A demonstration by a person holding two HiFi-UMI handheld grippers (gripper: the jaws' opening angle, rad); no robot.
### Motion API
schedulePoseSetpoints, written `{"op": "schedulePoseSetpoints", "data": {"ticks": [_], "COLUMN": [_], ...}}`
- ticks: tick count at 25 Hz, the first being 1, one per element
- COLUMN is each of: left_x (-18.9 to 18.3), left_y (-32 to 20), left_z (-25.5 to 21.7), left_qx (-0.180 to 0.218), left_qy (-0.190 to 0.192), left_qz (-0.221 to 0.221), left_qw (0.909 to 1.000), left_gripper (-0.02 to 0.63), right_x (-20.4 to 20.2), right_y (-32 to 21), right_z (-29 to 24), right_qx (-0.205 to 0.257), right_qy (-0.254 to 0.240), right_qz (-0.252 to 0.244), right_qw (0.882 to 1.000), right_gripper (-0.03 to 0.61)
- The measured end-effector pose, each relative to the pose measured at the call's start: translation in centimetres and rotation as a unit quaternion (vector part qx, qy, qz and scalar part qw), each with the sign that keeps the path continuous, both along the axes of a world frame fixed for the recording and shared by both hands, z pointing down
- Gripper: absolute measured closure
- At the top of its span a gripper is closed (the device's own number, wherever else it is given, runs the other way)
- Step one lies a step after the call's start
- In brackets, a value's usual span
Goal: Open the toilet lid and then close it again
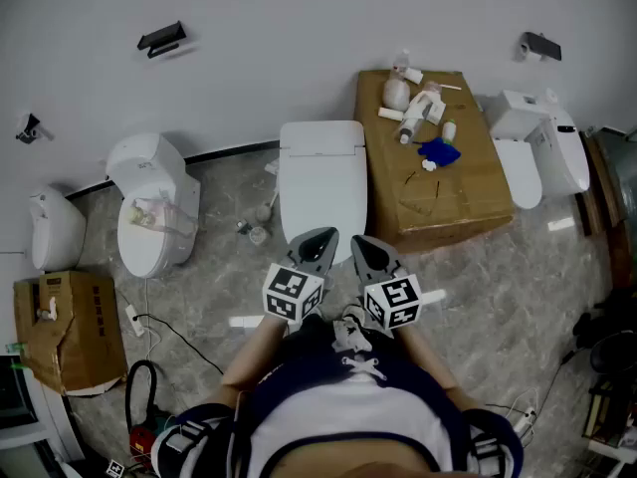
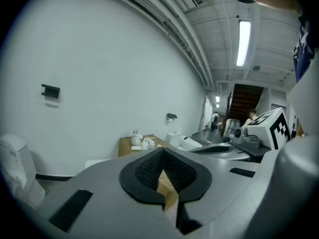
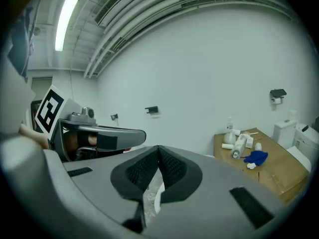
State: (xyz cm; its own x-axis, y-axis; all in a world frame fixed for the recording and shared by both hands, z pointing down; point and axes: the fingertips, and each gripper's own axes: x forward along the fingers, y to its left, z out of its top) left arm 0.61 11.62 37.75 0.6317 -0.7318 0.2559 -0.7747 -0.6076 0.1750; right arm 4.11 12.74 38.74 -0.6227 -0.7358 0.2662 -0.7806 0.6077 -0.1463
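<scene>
Underfoot, marbled floor [image 1: 498,297]; white wall [image 1: 299,38]; closed toilet [image 1: 320,182]

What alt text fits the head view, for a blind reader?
From above, a person holds the left gripper and right gripper, both shut and empty, toward a white toilet with its lid down. Bottles lie on a cardboard box beside it; other toilets flank them.

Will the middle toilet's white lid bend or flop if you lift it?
Probably not: the toilet lid looks like one flat, hard shell, so likely stiff. It should swing up from its back edge by the tank. Its smooth surface may be slippery.
</scene>
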Motion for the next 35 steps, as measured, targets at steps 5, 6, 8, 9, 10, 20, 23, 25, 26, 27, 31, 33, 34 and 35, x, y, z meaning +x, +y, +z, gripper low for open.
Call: {"op": "schedulePoseSetpoints", "data": {"ticks": [5,6,8,9,10,20,23,25,26,27,31,33,34,35], "left_x": [-0.6,-0.8,-1.1,-1.3,-1.5,-3.9,-4.5,-4.9,-5.0,-5.0,-4.4,-4.2,-4.2,-4.2], "left_y": [0.4,0.5,0.7,0.7,0.8,1.2,0.6,-0.2,-0.5,-0.7,-0.8,-0.7,-0.7,-0.7], "left_z": [0.2,0.2,0.4,0.5,0.7,4.3,6.2,7.6,8.3,9.2,13.0,15.0,15.9,16.9], "left_qx": [0.0,-0.001,-0.003,-0.004,-0.007,-0.055,-0.073,-0.084,-0.089,-0.096,-0.121,-0.134,-0.141,-0.147], "left_qy": [-0.003,-0.003,-0.003,-0.004,-0.005,-0.004,-0.01,-0.011,-0.012,-0.012,-0.016,-0.015,-0.015,-0.015], "left_qz": [-0.004,-0.005,-0.009,-0.011,-0.013,-0.037,-0.039,-0.04,-0.04,-0.041,-0.041,-0.041,-0.041,-0.042], "left_qw": [1.0,1.0,1.0,0.9999,0.9999,0.9978,0.9965,0.9956,0.9951,0.9945,0.9917,0.99,0.9891,0.988], "left_gripper": [0.609,0.609,0.609,0.609,0.609,0.609,0.609,0.609,0.609,0.609,0.609,0.609,0.609,0.609], "right_x": [-0.5,-0.6,-0.8,-0.8,-0.8,-2.0,-2.3,-2.7,-2.9,-3.0,-3.3,-3.4,-3.4,-3.4], "right_y": [0.2,0.3,0.5,0.6,0.7,1.2,0.5,-0.3,-0.6,-0.8,-0.9,-1.0,-1.1,-1.2], "right_z": [0.0,0.1,0.3,0.6,0.8,6.1,8.3,9.9,10.9,11.9,15.8,17.7,18.5,19.4], "right_qx": [-0.001,-0.001,-0.005,-0.008,-0.013,-0.117,-0.15,-0.173,-0.184,-0.196,-0.236,-0.252,-0.258,-0.263], "right_qy": [0.0,0.0,-0.001,-0.004,-0.009,-0.059,-0.073,-0.08,-0.084,-0.087,-0.093,-0.092,-0.093,-0.095], "right_qz": [-0.003,-0.003,-0.004,-0.004,-0.005,-0.016,-0.012,-0.011,-0.01,-0.009,-0.006,-0.005,-0.004,-0.003], "right_qw": [1.0,1.0,1.0,1.0,1.0,0.991,0.986,0.982,0.979,0.977,0.967,0.963,0.962,0.96], "right_gripper": [0.571,0.571,0.571,0.571,0.571,0.569,0.569,0.569,0.568,0.568,0.568,0.566,0.566,0.565]}}
